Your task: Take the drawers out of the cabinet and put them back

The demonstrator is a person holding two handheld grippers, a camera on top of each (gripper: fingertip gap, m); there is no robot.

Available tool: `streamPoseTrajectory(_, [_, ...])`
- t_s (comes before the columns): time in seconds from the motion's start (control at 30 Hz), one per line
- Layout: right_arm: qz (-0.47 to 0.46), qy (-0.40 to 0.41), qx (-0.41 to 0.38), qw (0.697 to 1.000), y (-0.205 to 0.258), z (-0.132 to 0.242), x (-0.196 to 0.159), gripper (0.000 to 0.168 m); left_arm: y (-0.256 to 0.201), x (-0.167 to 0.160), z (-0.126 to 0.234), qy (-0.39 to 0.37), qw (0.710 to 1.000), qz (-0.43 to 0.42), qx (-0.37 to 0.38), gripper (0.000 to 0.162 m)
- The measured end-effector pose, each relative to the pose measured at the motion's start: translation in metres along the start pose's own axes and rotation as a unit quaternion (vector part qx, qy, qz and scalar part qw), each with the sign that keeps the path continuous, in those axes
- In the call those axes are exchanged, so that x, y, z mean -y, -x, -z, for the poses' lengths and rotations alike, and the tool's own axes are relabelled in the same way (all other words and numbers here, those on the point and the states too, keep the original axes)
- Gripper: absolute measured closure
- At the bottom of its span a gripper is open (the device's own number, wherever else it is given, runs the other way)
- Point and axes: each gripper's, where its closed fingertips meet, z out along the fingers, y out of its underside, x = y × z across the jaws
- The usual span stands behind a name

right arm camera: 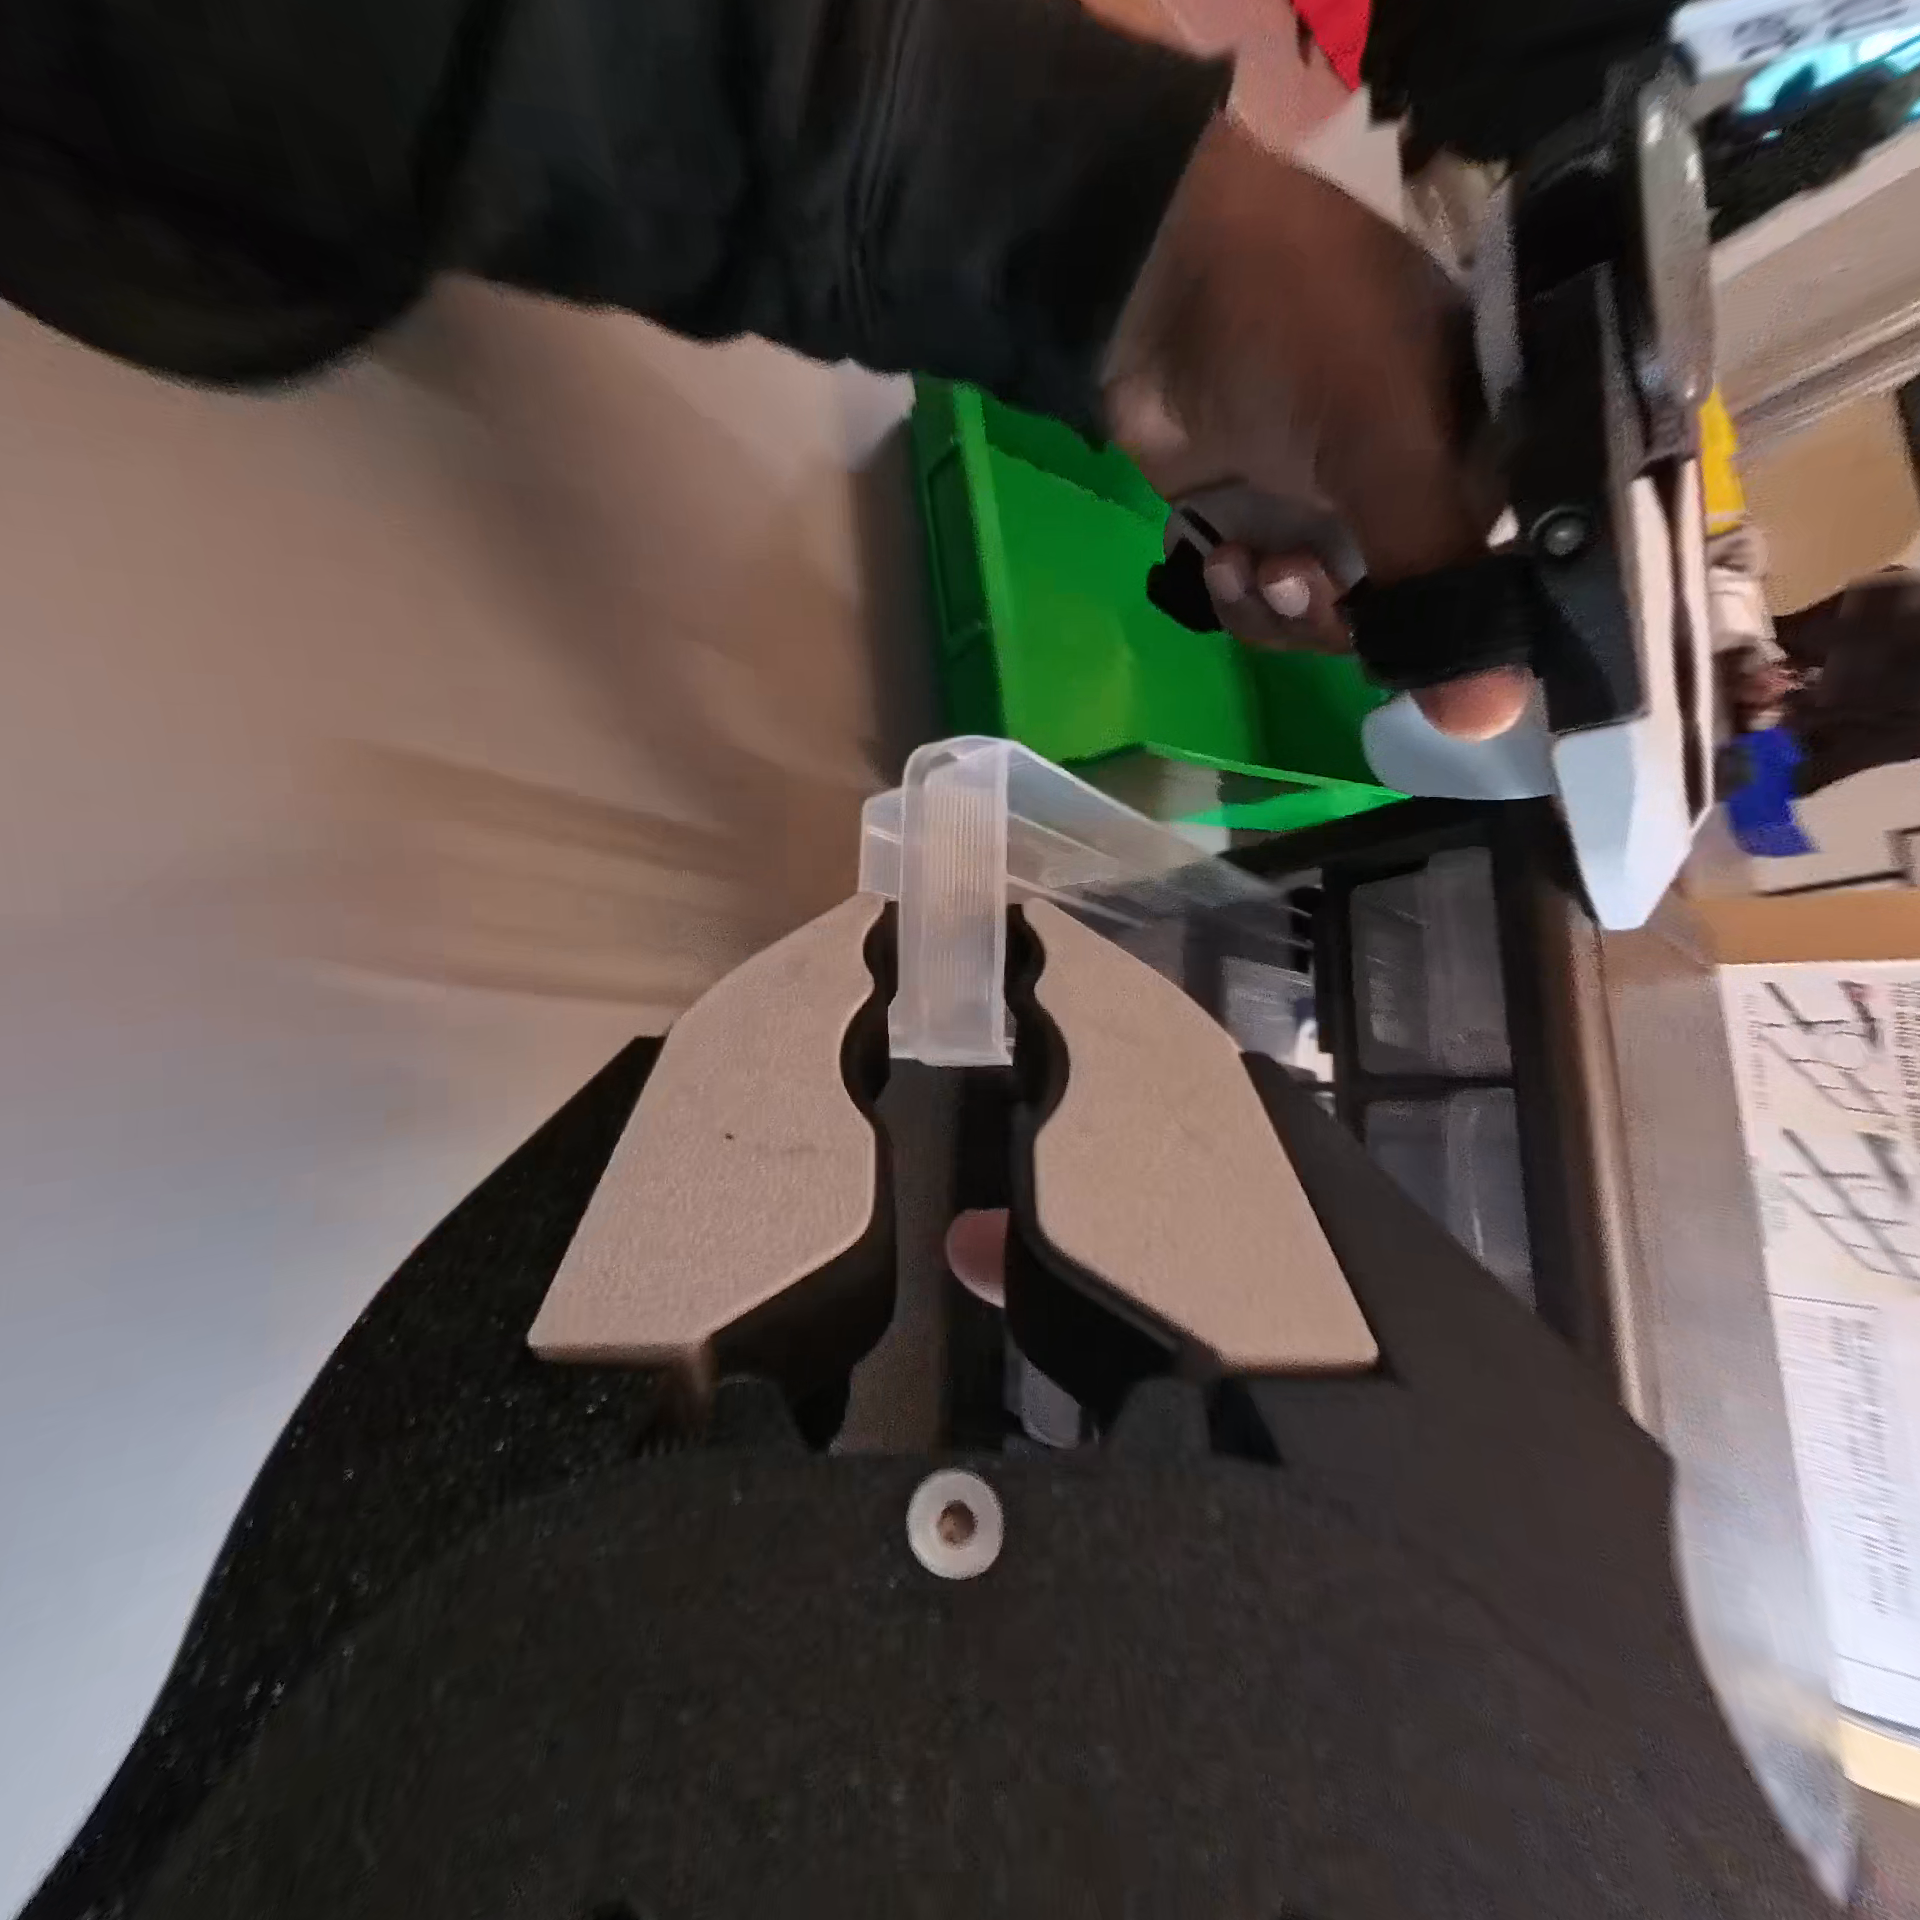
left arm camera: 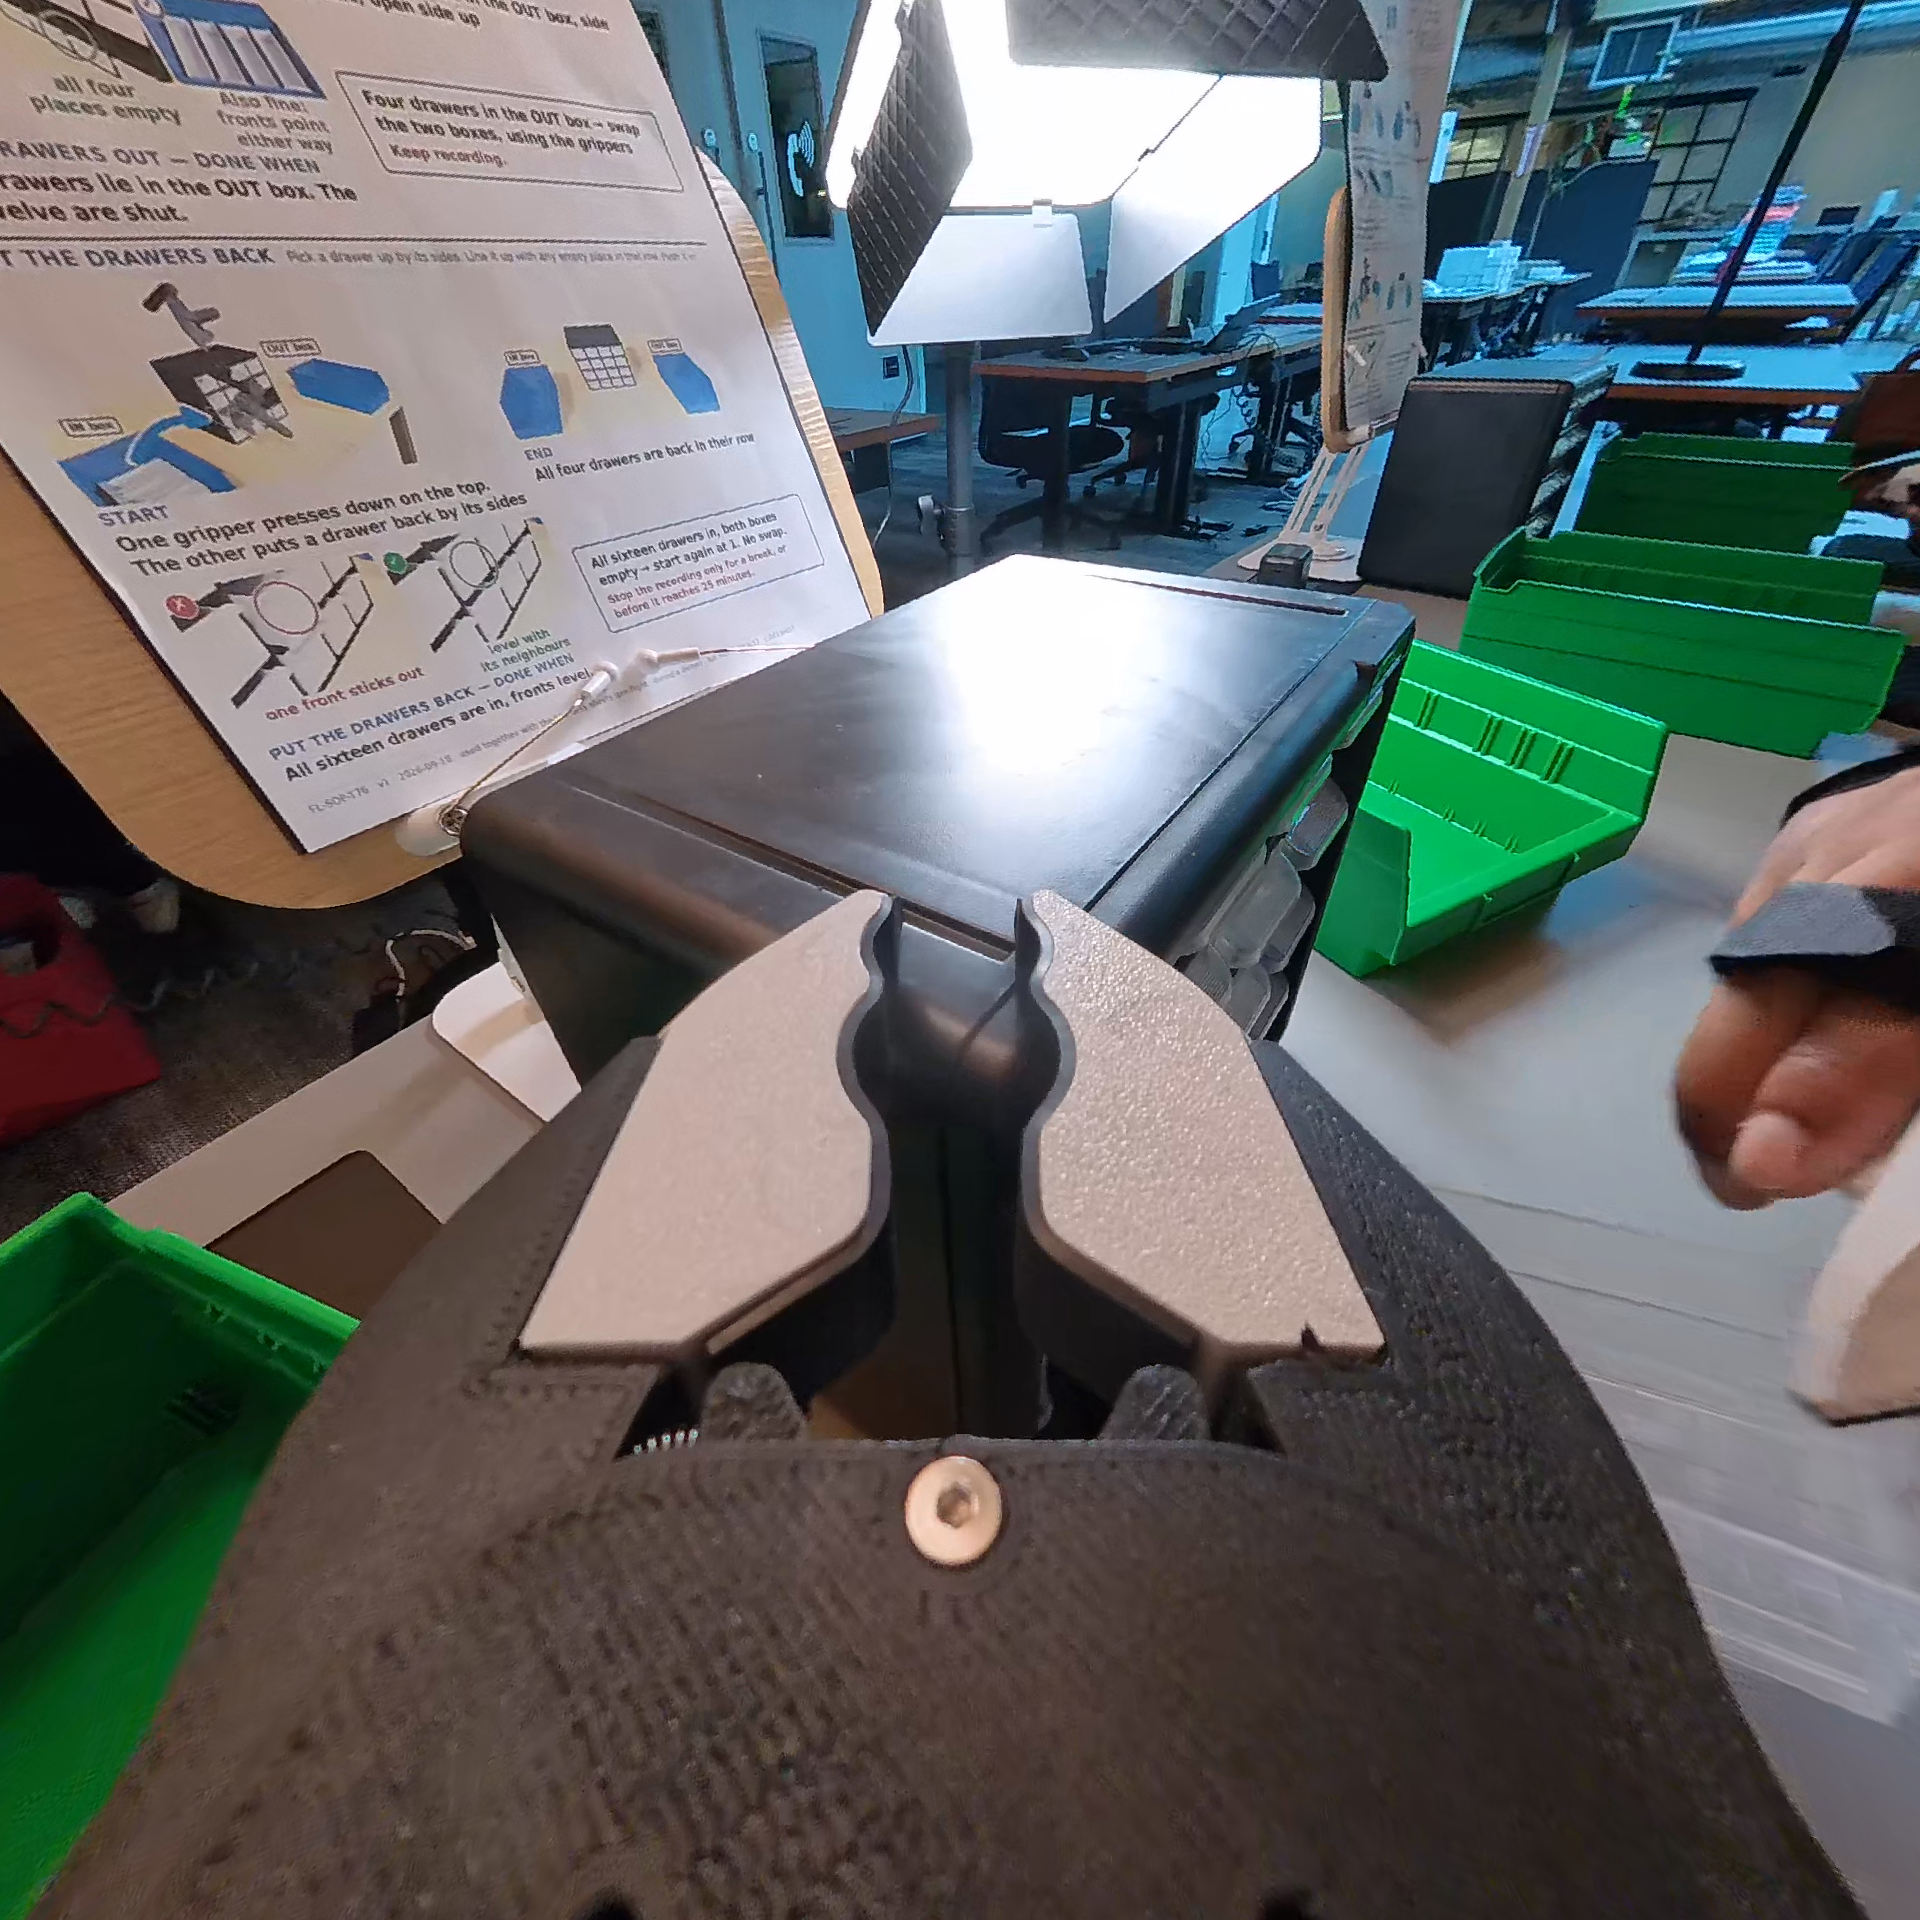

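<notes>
room: a workshop is being shown behind the bench, with desks and a lit softbox [left arm camera: 1049, 135]; a printed instruction sheet [left arm camera: 384, 395] is being propped on a wooden board at the left.
surface: a pale tabletop [left arm camera: 1507, 1091] is being used; green plastic bins [left arm camera: 1486, 800] are being kept right of the cabinet, and another one is seen at the near left.
cabinet: the black plastic cabinet [left arm camera: 935, 748] is being seen from above and behind, its smooth top glaring under the lamp; clear drawer fronts are showing on its right face.
left gripper [left arm camera: 954, 920]: is being held at the near top edge of the cabinet, fingers narrowed to a thin gap, nothing between them; actual contact cannot be told.
right gripper [right arm camera: 948, 914]: is being closed on the ribbed pull tab of a clear plastic drawer [right arm camera: 1049, 821].
drawer position: looks partly drawn out, rear end at the cabinet face; motion blur prevents certainty.
step: judged as a drawer being pulled out while the cabinet is being steadied.
next move: a straight, level pull is called for, then transfer to a green bin.
materials: grey textured finger plates, black ribbed printed bodies; the thin, rigid drawer is likely slippery.
</notes>
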Motion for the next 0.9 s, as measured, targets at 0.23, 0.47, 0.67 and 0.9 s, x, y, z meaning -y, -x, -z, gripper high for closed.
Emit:
streamPoseTrajectory(0.23, [-0.146, -0.104, 0.089, 0.980, -0.006, 0.059, 0.039, 0.149, 0.000, 0.000, 0.000, -0.001, 1.000, 0.001, 0.000, 0.141])
streamPoseTrajectory(0.47, [-0.282, -0.164, 0.056, 0.944, -0.030, 0.139, 0.036, 0.149, 0.001, 0.000, 0.001, -0.001, 1.000, 0.000, -0.002, 0.141])
streamPoseTrajectory(0.67, [-0.357, -0.087, -0.098, 0.925, -0.059, 0.210, -0.022, 0.149, 0.001, 0.000, 0.001, -0.005, 1.000, 0.009, -0.009, 0.140])
streamPoseTrajectory(0.9, [-0.452, 0.141, -0.246, 0.846, -0.103, 0.217, -0.194, 0.150, 0.001, 0.000, 0.000, -0.004, 1.000, 0.007, -0.005, 0.142])
